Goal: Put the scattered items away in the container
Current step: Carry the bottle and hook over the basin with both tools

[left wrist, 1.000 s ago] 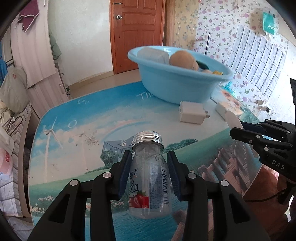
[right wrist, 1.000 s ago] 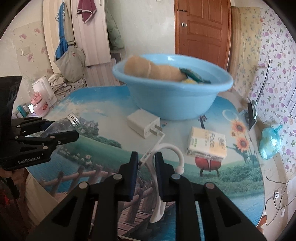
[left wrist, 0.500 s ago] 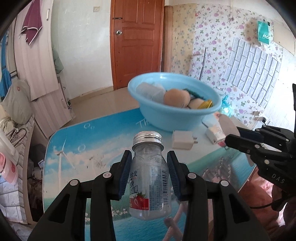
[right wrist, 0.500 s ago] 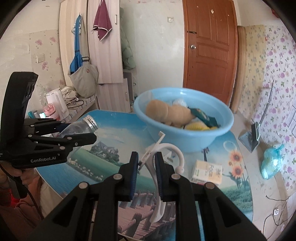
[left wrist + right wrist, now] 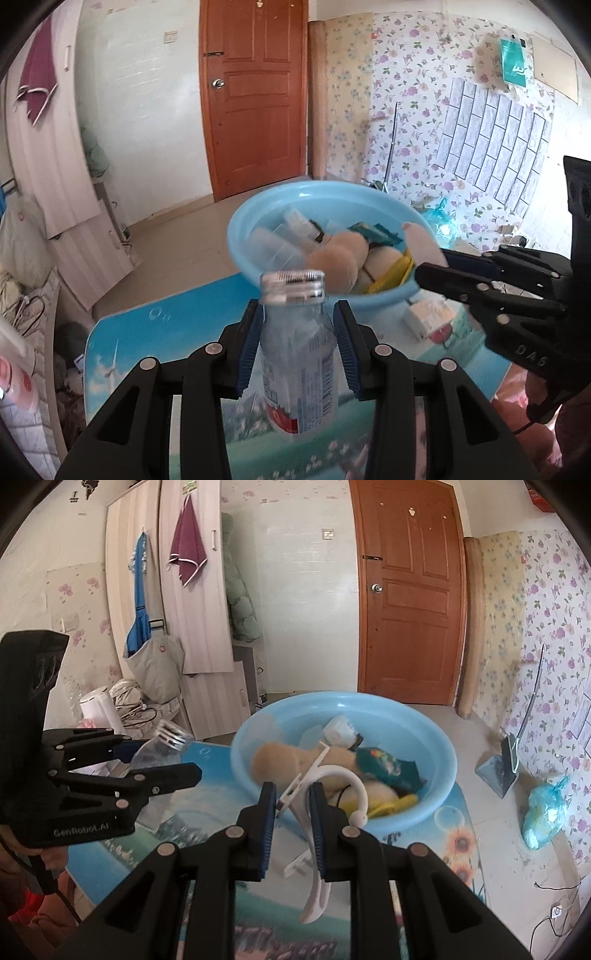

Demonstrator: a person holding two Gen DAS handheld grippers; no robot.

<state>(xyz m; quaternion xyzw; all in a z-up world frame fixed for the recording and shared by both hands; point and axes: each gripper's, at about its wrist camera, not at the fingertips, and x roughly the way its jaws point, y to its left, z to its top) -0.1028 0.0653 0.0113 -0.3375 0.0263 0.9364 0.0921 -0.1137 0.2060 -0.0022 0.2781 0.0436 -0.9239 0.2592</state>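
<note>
My left gripper [image 5: 298, 325] is shut on a clear bottle [image 5: 299, 354] with a silver cap and a red label, held upright above the table. The light blue basin [image 5: 258, 206] lies ahead, holding a tan plush toy [image 5: 336, 258], packets and white items. My right gripper [image 5: 291, 801] is shut on a white plastic hanger clip [image 5: 325, 775], raised in front of the basin [image 5: 436, 746]. In the right wrist view the left gripper [image 5: 162, 771] with the bottle [image 5: 159, 749] sits at left. In the left wrist view the right gripper [image 5: 436, 269] reaches in from the right, near the basin's rim.
The table [image 5: 155, 332] has a blue landscape-print cover. A white charger block [image 5: 428, 314] rests on it beside the basin. A teal plastic bag [image 5: 543, 816] and a dustpan [image 5: 502, 768] sit on the floor at right. A brown door [image 5: 410, 590] stands behind.
Both grippers have risen and moved toward the basin with their loads; I now look down into the basin. The grips have not changed.
</note>
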